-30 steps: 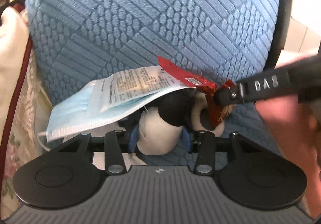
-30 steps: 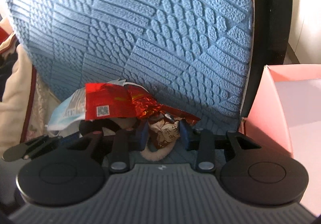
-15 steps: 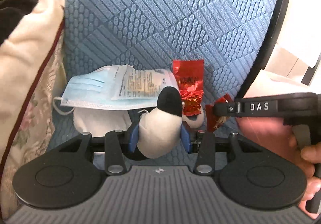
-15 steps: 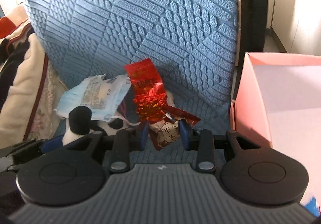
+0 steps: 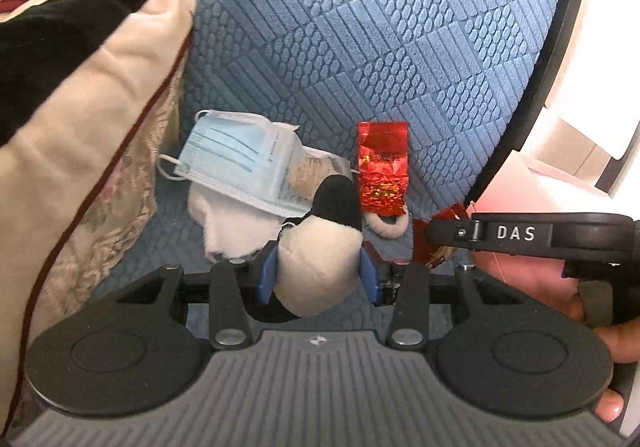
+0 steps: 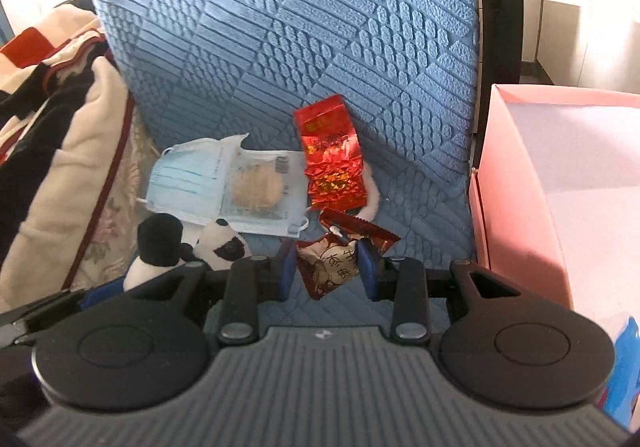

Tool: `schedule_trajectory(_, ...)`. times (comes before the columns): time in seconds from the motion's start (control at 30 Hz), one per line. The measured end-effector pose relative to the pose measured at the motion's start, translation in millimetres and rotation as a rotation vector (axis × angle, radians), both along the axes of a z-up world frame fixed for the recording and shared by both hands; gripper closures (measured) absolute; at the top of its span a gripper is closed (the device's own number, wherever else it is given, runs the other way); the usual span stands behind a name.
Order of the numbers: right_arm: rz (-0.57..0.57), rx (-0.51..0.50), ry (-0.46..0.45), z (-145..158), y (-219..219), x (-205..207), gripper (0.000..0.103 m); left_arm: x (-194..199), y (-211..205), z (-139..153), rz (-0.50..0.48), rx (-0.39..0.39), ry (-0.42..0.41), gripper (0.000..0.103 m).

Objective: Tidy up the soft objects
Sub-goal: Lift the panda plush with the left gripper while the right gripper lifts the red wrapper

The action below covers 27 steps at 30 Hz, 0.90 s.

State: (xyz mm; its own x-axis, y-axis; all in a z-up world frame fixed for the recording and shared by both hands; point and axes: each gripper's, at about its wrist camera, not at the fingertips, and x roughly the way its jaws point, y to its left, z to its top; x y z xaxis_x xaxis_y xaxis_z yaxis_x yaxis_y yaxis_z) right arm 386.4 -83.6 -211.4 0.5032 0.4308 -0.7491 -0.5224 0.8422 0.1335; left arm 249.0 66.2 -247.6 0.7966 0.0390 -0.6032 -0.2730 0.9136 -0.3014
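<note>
While reading across from the left: heaped blanket (image 5: 80,87) at the edge, patterned cream and black, then blue chair cushion (image 5: 380,47) bearing the whole clutter. Face mask (image 5: 224,159) lying flat near the seat's back, partly over a printed wrapper (image 6: 260,183) and a white soft thing whose shape cannot be made out. Just in front, left gripper (image 5: 318,279) closed snugly on panda plush (image 5: 320,267), blue pads pressing the white body from both sides, one black limb sticking up beyond them; toy seemingly raised off the seat, though contact underneath is hidden by the gripper body. Further right, red foil packet (image 5: 382,177) leaning upright against the backrest. Next, right gripper (image 6: 326,267) closed on a dark red snack packet (image 6: 332,263), pinched across its width, lower corner hanging below the pads. Farthest right, pink box (image 6: 520,187), open-topped, just beside the chair. Step in hand, judged: both picks made, carry-off not yet done. Next move probably calls for lifting each item clear without dragging the mask or foil packet along, then swinging right toward the box, if that is the destination. Box interior largely cut off; plush's full outline and packet lettering hard to read.
</note>
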Motion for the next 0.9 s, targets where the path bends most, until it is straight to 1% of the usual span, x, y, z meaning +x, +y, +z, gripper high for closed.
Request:
schedule_trajectory(0.23, -0.01, -0.009, 0.028, -1, -16, -28, 0.066, -20, -2, 7, 0.004, 0.001, 0.0, 0.055)
schedule_trajectory(0.43, 0.01, -0.032, 0.006, 0, -20, -52, 0.066, -34, -6, 11, 0.0, 0.008, -0.005, 0.055)
schedule_trajectory(0.77, 0.01, -0.041, 0.036, -3, -32, -74, 0.066, -59, -11, 11, 0.008, 0.008, 0.01, 0.055)
schedule_trajectory(0.9, 0.032, -0.052, 0.027, -3, -32, -83, 0.066, -67, -10, 10, 0.017, -0.003, 0.02, 0.055)
